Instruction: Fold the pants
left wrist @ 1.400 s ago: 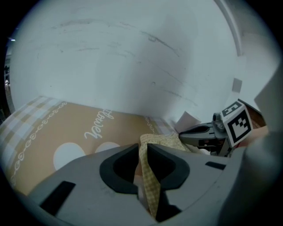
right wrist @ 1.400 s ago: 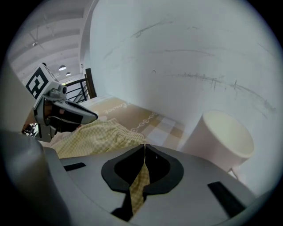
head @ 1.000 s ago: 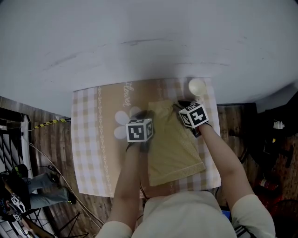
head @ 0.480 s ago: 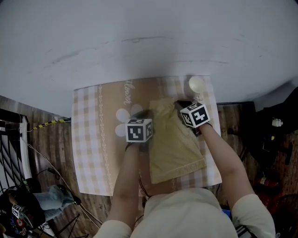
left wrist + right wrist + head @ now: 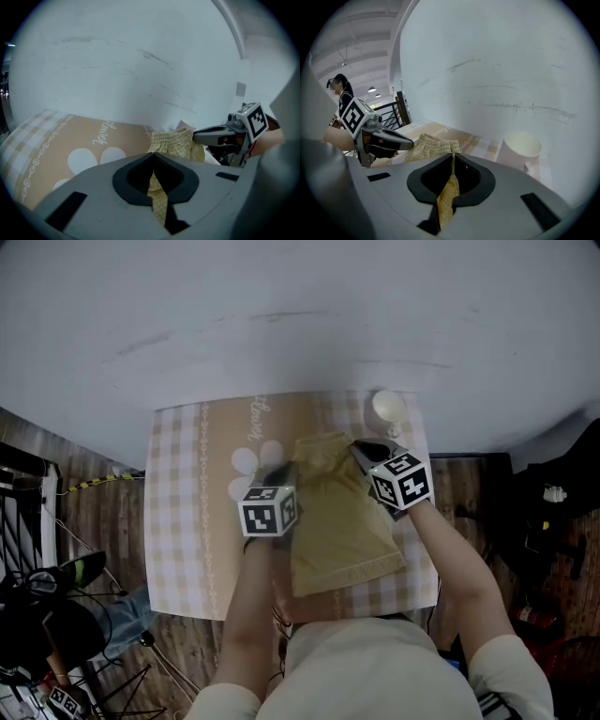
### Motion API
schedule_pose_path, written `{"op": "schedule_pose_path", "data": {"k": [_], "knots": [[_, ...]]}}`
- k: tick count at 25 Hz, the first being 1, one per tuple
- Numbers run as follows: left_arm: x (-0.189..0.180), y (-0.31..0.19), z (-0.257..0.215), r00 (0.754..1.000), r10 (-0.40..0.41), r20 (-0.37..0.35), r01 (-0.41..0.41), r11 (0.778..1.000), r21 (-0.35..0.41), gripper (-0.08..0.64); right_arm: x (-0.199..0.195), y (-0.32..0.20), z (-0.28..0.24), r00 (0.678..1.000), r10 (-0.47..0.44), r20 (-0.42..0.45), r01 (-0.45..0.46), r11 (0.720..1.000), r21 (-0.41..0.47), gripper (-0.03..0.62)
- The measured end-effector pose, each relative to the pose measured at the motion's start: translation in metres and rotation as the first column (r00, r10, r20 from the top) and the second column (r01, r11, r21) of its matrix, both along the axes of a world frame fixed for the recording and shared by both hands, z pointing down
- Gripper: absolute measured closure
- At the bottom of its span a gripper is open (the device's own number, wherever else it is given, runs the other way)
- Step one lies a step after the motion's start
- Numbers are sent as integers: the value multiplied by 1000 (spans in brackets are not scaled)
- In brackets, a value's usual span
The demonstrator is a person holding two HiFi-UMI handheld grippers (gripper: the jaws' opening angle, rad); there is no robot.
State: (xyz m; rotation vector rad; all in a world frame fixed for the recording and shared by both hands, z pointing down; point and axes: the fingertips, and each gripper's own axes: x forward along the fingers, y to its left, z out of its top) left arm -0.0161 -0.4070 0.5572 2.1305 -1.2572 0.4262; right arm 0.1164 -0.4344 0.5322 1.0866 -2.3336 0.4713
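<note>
The pants (image 5: 339, 526) are pale yellow check cloth and lie folded lengthwise on the tablecloth (image 5: 183, 521), waistband end toward the wall. My left gripper (image 5: 281, 474) holds the far left corner, with a strip of the cloth (image 5: 157, 192) pinched between its shut jaws. My right gripper (image 5: 362, 452) holds the far right corner, and a strip of the same cloth (image 5: 447, 192) runs through its shut jaws. In the left gripper view, the right gripper (image 5: 220, 135) shows beside the bunched pants (image 5: 180, 143). In the right gripper view, the left gripper (image 5: 379, 136) shows the same way.
A white cup (image 5: 387, 407) stands at the table's far right corner, close to the right gripper, also seen as the cup (image 5: 520, 150). The beige checked tablecloth has white flower prints (image 5: 251, 460). A white wall rises behind the table. Cables and stands sit on the wooden floor (image 5: 56, 615) at the left.
Both grippers keep their hold on the pants' far corners. The left one has drawn slightly toward me and the right one slightly rightward. The pants' far edge looks a little more bunched.
</note>
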Motion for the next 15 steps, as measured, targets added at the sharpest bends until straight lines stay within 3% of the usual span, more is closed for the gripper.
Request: {"op": "schedule_pose_path", "data": {"k": [6, 15], "knots": [[2, 42, -23, 1000, -19, 6, 19, 998, 53, 554, 1, 40, -21, 997, -52, 62, 50, 998, 29, 578], [8, 131, -27, 998, -55, 18, 54, 996, 72, 554, 7, 117, -30, 988, -110, 109, 103, 993, 63, 578]]}}
